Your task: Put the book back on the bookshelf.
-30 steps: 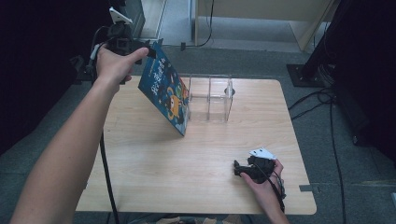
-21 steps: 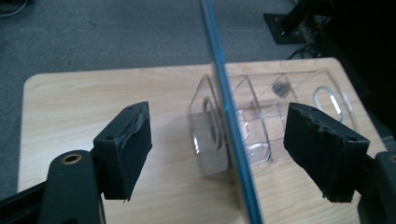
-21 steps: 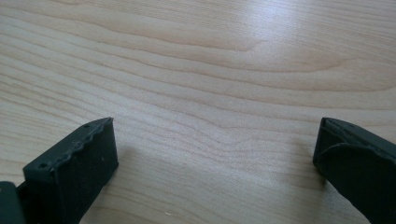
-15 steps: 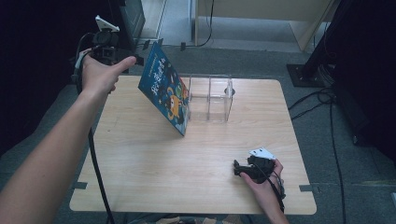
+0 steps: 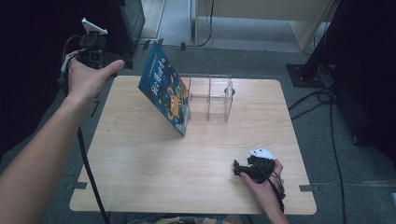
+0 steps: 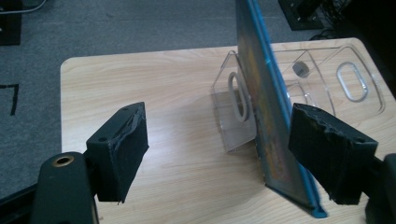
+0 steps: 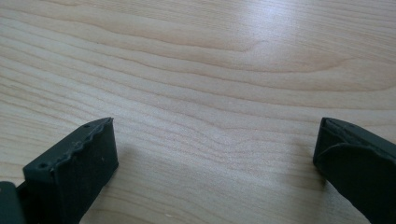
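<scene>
A blue picture book (image 5: 166, 95) leans tilted against a clear acrylic rack (image 5: 210, 99) at the upper middle of the wooden surface (image 5: 140, 163). The left gripper (image 5: 122, 61), upper left, has just been opening, fingers apart and empty, off the book. The right gripper (image 5: 237, 169) rests lower right, fingers apart.

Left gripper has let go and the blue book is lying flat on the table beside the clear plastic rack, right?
Not flat. In the high view the blue book stands tilted, leaning against the clear plastic rack. The rest holds: the left gripper is open, its jaws having just been opening, clear of the book.
</scene>
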Motion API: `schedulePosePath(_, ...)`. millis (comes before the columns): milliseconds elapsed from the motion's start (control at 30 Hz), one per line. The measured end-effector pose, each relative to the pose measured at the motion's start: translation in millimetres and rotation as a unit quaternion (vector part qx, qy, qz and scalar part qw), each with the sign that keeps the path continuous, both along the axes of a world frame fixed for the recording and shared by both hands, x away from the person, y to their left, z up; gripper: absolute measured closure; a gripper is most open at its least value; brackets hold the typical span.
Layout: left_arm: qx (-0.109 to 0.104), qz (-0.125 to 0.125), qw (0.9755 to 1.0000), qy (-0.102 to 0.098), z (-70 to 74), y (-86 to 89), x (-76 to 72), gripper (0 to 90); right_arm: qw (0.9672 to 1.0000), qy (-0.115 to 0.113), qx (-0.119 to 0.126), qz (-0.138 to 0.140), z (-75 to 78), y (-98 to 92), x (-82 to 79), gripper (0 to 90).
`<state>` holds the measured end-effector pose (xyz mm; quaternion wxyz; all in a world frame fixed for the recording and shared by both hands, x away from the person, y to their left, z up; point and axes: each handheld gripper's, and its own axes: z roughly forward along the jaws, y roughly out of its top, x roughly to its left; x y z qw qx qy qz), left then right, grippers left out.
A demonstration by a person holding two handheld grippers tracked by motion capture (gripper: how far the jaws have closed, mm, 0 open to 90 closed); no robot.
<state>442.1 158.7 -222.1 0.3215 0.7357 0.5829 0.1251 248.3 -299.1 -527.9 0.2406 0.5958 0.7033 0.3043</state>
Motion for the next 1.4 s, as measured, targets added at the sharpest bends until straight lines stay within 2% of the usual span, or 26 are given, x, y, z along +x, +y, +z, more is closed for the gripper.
schedulePosePath(233,0.003,0.006,1.0000,0.004,-15.4,6.8,-1.5,21.2,1.0000,0.000,0.000,0.000,0.0,0.0,0.0,0.0)
schedulePosePath(367,0.010,0.011,0.9999,-0.005,-24.9,7.8,-4.7,21.2,1.0000,0.000,0.000,0.000,0.0,0.0,0.0,0.0)
schedulePosePath(467,0.004,0.007,0.9999,-0.012,-35.4,9.2,-8.7,21.1,1.0000,0.000,0.000,0.000,0.0,0.0,0.0,0.0)
schedulePosePath(567,0.017,0.013,0.9996,-0.020,-45.8,9.5,-11.8,21.1,1.0000,0.000,0.000,0.000,0.0,0.0,0.0,0.0)
schedulePosePath(667,0.021,0.013,0.9994,-0.022,-58.6,13.0,-14.9,21.1,1.0000,0.000,0.000,0.000,0.0,0.0,0.0,0.0)
schedulePosePath(800,0.041,0.017,0.9988,-0.023,-77.4,15.3,-18.8,21.1,1.0000,0.000,0.000,0.000,0.0,0.0,-0.1,0.0)
schedulePosePath(900,0.044,0.018,0.9987,-0.016,-91.1,17.5,-19.4,20.5,1.0000,0.000,0.000,0.000,0.0,0.0,-0.1,0.0)
schedulePosePath(1100,0.059,0.021,0.9980,-0.014,-114.3,18.2,-22.6,20.5,1.0000,0.000,0.000,0.000,0.0,0.0,-0.1,0.0)
schedulePosePath(1400,0.070,0.023,0.9972,-0.012,-150.3,14.1,-28.5,20.5,1.0000,0.001,0.001,-0.001,0.1,0.2,-0.1,0.0)
